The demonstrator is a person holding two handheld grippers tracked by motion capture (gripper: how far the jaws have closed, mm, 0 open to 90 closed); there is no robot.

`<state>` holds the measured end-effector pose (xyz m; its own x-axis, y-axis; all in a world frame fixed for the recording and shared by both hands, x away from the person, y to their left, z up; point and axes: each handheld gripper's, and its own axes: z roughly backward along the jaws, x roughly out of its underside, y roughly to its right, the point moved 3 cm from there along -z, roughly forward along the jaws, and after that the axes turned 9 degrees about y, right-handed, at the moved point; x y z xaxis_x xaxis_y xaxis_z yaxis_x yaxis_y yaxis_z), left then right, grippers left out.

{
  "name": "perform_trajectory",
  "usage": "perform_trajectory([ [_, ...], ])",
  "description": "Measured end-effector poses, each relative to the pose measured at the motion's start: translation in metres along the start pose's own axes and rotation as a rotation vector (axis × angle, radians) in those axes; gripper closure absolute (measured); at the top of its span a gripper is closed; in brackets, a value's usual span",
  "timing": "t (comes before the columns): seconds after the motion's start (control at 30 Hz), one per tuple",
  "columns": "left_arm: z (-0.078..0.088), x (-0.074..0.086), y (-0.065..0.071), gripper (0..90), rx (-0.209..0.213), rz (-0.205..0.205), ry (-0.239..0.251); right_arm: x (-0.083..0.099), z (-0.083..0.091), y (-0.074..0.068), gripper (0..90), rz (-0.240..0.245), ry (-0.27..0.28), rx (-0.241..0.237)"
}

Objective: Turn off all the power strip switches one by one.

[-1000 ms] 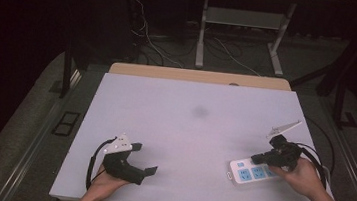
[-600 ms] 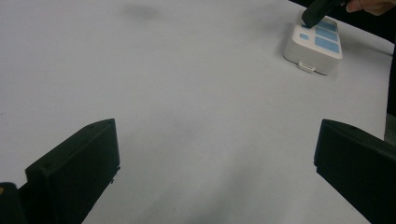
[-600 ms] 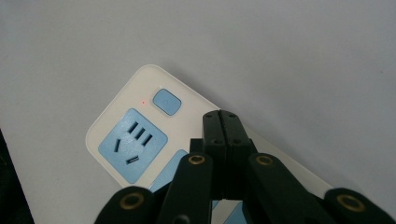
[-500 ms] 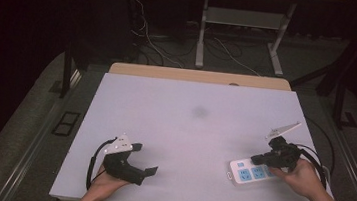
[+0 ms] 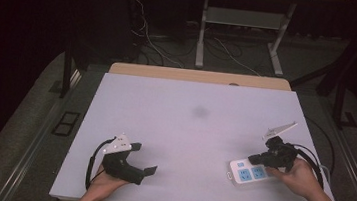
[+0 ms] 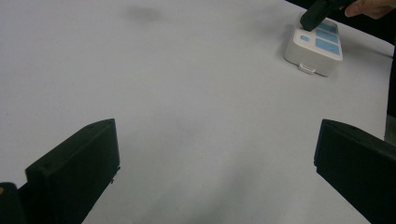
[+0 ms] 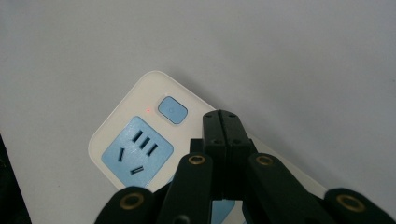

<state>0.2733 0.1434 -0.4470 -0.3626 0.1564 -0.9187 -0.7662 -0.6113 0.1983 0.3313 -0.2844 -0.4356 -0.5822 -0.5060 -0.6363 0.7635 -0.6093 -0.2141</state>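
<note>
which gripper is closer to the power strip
Right. The right gripper hovers, jaws shut, just over the power strip near its button. The left gripper sits open, far across the table.

No word, brand name or number can be read anywhere. The one sign is a small circle mark on the blue switch button (image 7: 173,110) of the white power strip (image 7: 125,122) (near the table's front right corner), beside a tiny lit red dot (image 7: 148,110).

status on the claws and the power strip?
Right claw shut, tips just off the power strip button. Left claw open, nothing between. Red light on. Nothing in the way.
</note>
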Motion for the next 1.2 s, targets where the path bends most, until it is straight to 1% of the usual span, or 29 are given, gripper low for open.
perform_trajectory([
  [0.13,0.0,0.0,-0.001,0.0,-0.001,0.004,0.0,0.0,0.0,0.0,90.0,-0.006,0.0,-0.004],
  [0.27,0.0,0.0,-0.001,0.0,0.0,0.005,-0.001,0.0,0.0,-0.001,90.0,0.014,0.002,0.007],
  [0.3,-0.001,0.0,-0.001,0.0,0.0,0.005,-0.001,0.0,0.0,-0.001,90.0,0.012,0.001,0.005],
  [0.33,0.0,0.0,-0.001,0.0,0.001,0.005,-0.001,0.0,0.001,0.0,90.0,-0.005,0.006,-0.013],
  [0.37,0.0,0.0,-0.001,0.0,0.001,0.005,0.0,0.0,0.001,0.0,90.0,-0.005,0.006,-0.013],
  [0.4,0.0,0.0,-0.001,0.0,0.001,0.005,0.001,-0.001,0.002,0.0,90.0,-0.019,0.023,-0.026],
  [0.43,0.0,0.0,-0.001,0.0,0.001,0.005,0.002,-0.001,0.003,-0.001,90.0,-0.005,0.015,-0.015],
  [0.47,0.0,0.0,-0.001,0.0,0.0,0.006,0.002,-0.001,0.004,-0.001,90.0,-0.004,0.012,-0.008],
  [0.57,0.0,0.0,-0.001,0.0,0.0,0.006,0.0,0.0,0.007,-0.001,90.0,-0.015,0.013,-0.008],
  [0.77,0.0,0.0,-0.001,0.0,-0.001,0.007,0.0,-0.001,0.023,0.0,90.0,-0.043,0.089,-0.026],
  [0.87,0.0,0.0,-0.001,0.0,-0.001,0.007,0.0,-0.001,0.031,0.001,90.0,-0.051,0.116,-0.028],
  [1.03,0.0,0.0,-0.001,0.0,-0.001,0.007,0.0,-0.005,0.038,-0.003,90.0,-0.05,0.132,-0.035],
  [1.2,0.0,0.0,-0.001,0.0,0.0,0.007,0.0,-0.013,0.042,-0.008,90.0,-0.038,0.146,-0.047],
])
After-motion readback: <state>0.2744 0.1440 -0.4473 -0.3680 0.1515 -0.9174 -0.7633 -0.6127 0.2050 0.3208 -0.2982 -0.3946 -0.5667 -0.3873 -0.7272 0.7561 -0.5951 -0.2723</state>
